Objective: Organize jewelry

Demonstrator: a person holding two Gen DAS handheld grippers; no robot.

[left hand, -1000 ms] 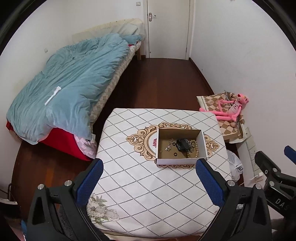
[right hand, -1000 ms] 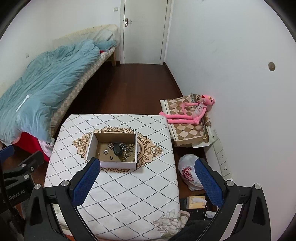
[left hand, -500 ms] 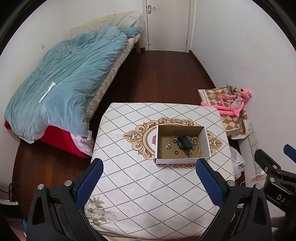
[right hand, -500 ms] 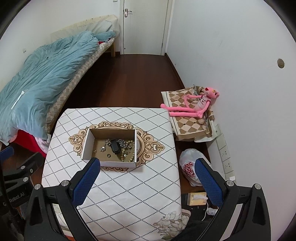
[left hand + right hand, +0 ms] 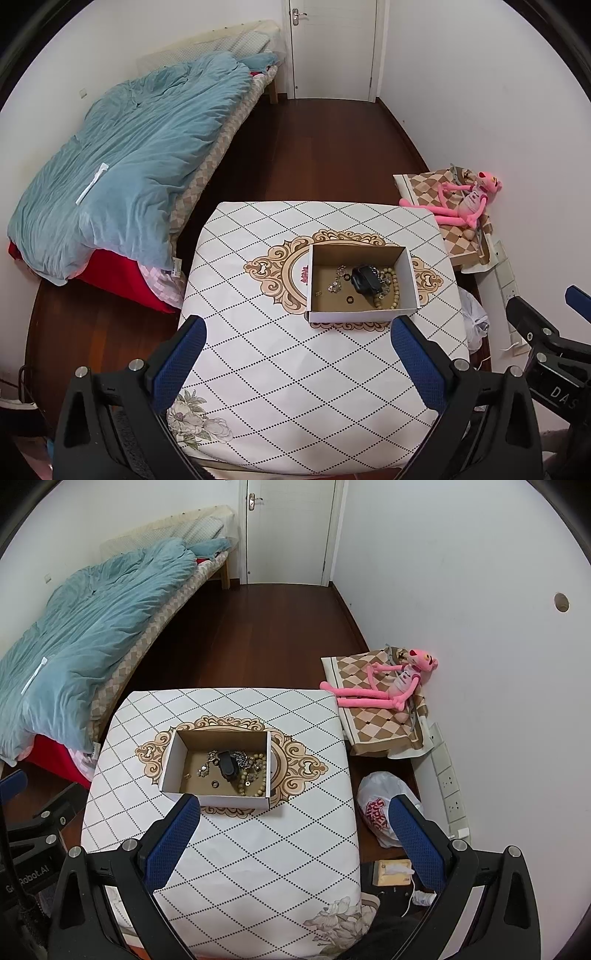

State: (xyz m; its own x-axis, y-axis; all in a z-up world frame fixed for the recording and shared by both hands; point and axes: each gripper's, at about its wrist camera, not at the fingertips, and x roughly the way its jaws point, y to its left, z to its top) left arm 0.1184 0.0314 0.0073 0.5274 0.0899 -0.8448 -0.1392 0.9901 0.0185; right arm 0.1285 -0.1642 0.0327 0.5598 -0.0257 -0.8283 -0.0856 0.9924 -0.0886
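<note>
Two tools are hanging high above the worktop [image 5: 280, 354], and neither is gripping anything: the left tool [image 5: 295, 347] and the right tool [image 5: 291, 823] are both standing wide open with only patterned cloth showing between their blue pads. The jewelry is lying in an open cardboard box [image 5: 360, 317] near the middle of the worktop, toward its right edge. Inside are sitting a bead bracelet [image 5: 393, 291], a black watch-like piece [image 5: 364, 280], a tangle of silver chain [image 5: 338, 280] and a small dark ring [image 5: 348, 299], all crowded toward the box's right half and partly overlapping.

That crowding is the main risk. Judging from the pile, a tool going down for one piece is likely to catch a chain or the beads along with it, dragging the tangle out or tipping the light box. The ring is lying flat on the cardboard and could slip out from between the pads. Both tools reaching in together could also bump each other over so small a box.

Compared with a second ago, both cameras are now sitting a little closer, with the box lower and larger in each view; the box and its contents are lying just as they were.
</note>
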